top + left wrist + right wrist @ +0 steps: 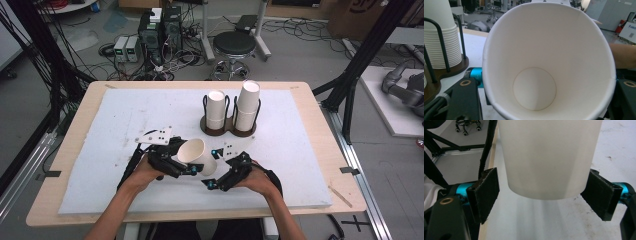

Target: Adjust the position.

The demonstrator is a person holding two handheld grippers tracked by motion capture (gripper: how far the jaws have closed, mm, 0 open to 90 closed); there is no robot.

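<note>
One white paper cup held on its side above white foam mat on bench, near front edge, mouth tilted up toward left hand-held gripper. Left hand-held gripper clamped on cup, rim squeezed oval in left gripper view. Right hand-held gripper spread wide, pads flanking cup base without touching. Two stacks of paper cups upright in wire-and-wood holder, farther back on mat.
</note>
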